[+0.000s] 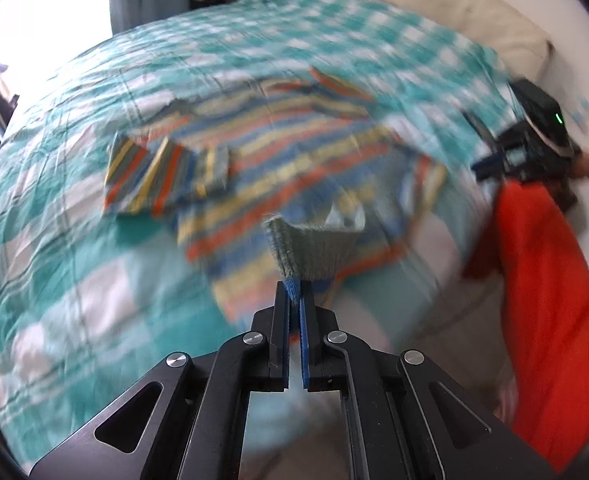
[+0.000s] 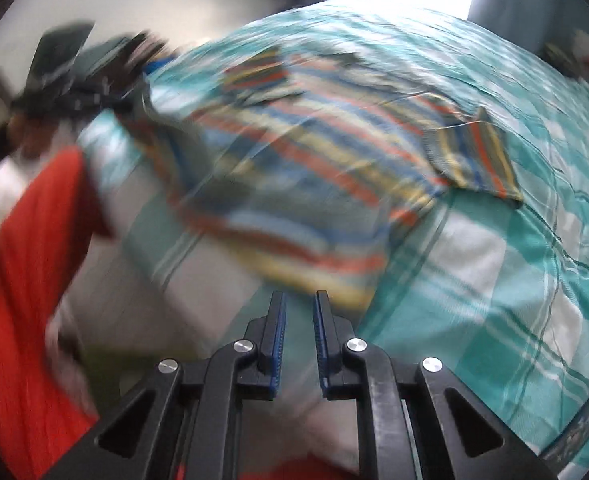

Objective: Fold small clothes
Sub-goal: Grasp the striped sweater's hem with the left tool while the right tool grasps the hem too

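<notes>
A small striped shirt (image 1: 294,152) in orange, blue and yellow lies spread on the teal checked bed cover (image 1: 74,280), sleeves folded in. My left gripper (image 1: 294,284) is shut on the shirt's near hem, and a greenish fold of knit stands up past the fingertips. In the right wrist view the shirt (image 2: 314,152) is blurred. My right gripper (image 2: 299,300) stands just short of its near hem, jaws a narrow gap apart with nothing between them. The left gripper (image 2: 134,96) shows far left at the shirt's other corner. The right gripper (image 1: 482,168) appears blurred at the bed's right edge.
The person's orange clothing (image 1: 546,280) fills the right side of the left view and the left side (image 2: 26,240) of the right view. A cream pillow edge (image 1: 474,12) lies beyond the cover. A dark flat object (image 2: 574,432) rests on the cover (image 2: 514,280) at lower right.
</notes>
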